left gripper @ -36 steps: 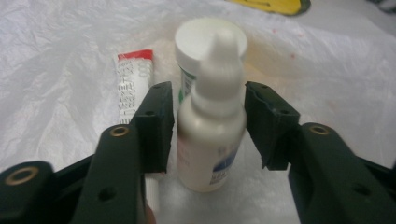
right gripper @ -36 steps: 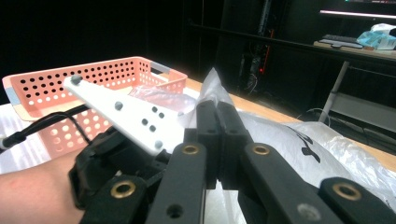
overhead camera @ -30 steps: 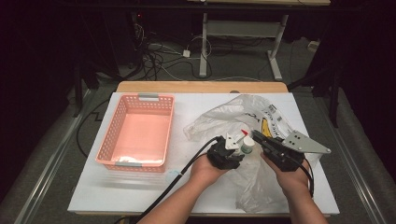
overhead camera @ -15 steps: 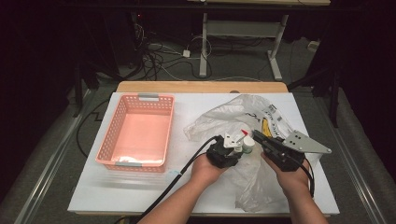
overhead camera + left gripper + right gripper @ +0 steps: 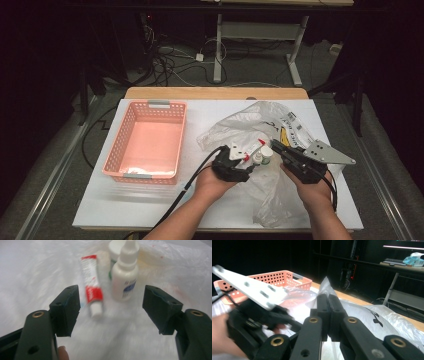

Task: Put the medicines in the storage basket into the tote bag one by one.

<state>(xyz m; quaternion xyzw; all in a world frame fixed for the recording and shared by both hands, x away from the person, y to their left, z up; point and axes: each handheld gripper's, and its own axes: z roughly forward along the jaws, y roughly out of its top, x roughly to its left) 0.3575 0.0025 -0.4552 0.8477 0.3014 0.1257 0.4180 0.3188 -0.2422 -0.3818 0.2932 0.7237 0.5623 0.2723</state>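
A red-and-white tube [image 5: 92,290] and a white dropper bottle [image 5: 125,282] lie on a crumpled clear plastic bag [image 5: 235,127], just beyond my left gripper [image 5: 111,302]. Its jaws have just been opening and stand apart with nothing between the pads. From the high view the left gripper [image 5: 245,159] points right at the tube [image 5: 252,148] and the bottle [image 5: 257,159]. My right gripper [image 5: 277,145] faces it from the right. In the right gripper view the right gripper [image 5: 328,298] is shut, and a peak of the bag [image 5: 362,310] rises from its tips.
A pink perforated basket [image 5: 150,105] stands at the table's left, also seen in the right gripper view as the basket [image 5: 279,276]. A second white container [image 5: 116,247] sits behind the bottle. A yellow-and-white packet [image 5: 292,130] lies inside the bag. Cables trail off the front edge.
The left gripper has drawn back a little to the left and its jaws have spread wider, with the tube and bottle lying ahead of them. The right gripper has held still.
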